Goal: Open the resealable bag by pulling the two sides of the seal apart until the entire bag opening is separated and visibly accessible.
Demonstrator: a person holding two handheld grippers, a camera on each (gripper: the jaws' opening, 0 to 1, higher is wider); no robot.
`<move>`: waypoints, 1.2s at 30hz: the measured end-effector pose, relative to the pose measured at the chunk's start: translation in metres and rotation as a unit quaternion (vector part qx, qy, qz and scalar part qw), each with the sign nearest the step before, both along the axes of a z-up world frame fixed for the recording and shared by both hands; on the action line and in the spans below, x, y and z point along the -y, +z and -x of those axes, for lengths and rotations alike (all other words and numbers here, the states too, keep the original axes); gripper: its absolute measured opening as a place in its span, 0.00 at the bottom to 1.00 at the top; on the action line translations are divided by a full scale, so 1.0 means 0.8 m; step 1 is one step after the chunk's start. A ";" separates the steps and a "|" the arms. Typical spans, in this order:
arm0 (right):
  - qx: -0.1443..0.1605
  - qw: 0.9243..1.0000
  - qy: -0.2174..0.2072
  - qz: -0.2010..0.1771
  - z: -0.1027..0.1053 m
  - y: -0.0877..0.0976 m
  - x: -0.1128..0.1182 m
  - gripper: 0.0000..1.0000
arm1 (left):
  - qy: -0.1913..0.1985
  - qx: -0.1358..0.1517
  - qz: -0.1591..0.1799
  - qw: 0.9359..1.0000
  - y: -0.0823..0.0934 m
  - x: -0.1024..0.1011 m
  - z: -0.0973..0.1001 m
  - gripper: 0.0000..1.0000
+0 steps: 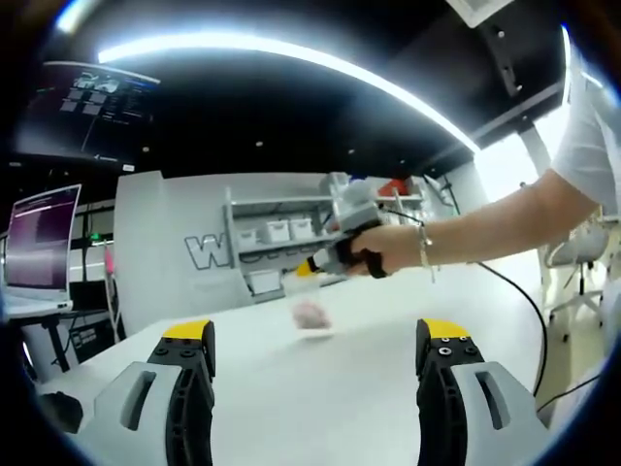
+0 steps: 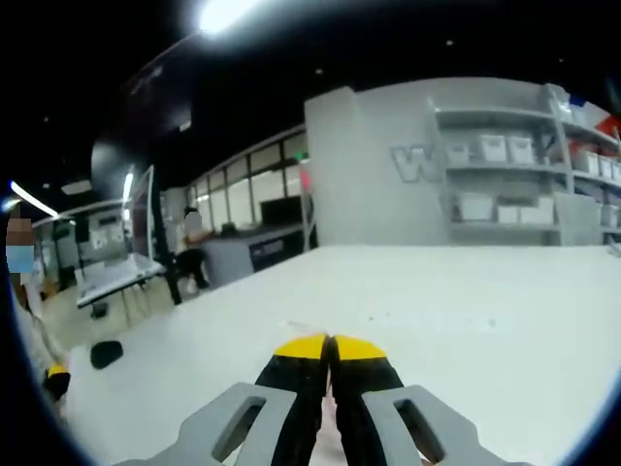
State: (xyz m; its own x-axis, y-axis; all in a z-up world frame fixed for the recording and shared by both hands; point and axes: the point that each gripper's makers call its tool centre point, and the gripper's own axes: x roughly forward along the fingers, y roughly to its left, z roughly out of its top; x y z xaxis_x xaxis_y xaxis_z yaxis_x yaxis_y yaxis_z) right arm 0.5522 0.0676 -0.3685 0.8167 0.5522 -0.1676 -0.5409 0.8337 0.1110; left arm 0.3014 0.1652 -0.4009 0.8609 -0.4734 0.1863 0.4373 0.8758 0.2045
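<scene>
The clear resealable plastic bag with something pinkish inside (image 1: 310,313) hangs just above the wide white table (image 1: 320,388), dangling from the tips of the right gripper (image 1: 303,268), which a person's hand (image 1: 374,248) holds up over the table's middle. In the right gripper view its yellow-tipped black jaws are pressed together, a thin pale sliver between them (image 2: 330,342), likely one lip of the seal. Lifting the bag this way probably presents the other lip. The left gripper (image 1: 315,345) waits nearer the table's edge, jaws spread wide and holding nothing, apart from the bag.
</scene>
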 end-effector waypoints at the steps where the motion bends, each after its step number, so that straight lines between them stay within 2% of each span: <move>1: 0.002 1.000 0.000 0.002 -0.001 0.001 -0.002 0.00 | 0.000 0.000 0.000 1.000 0.000 0.000 -0.001 0.83; 9: 0.010 1.000 -0.002 0.015 -0.020 0.003 -0.011 0.00 | 0.001 -0.001 0.005 1.000 -0.001 -0.004 -0.005 0.83; 20: 0.004 1.000 -0.020 0.017 -0.059 -0.004 -0.003 0.00 | 0.004 0.004 0.009 1.000 0.002 -0.011 -0.007 0.83; 36: 0.004 0.999 -0.036 0.025 -0.091 -0.005 0.001 0.00 | -0.002 -0.004 0.009 1.000 -0.006 -0.007 -0.010 0.83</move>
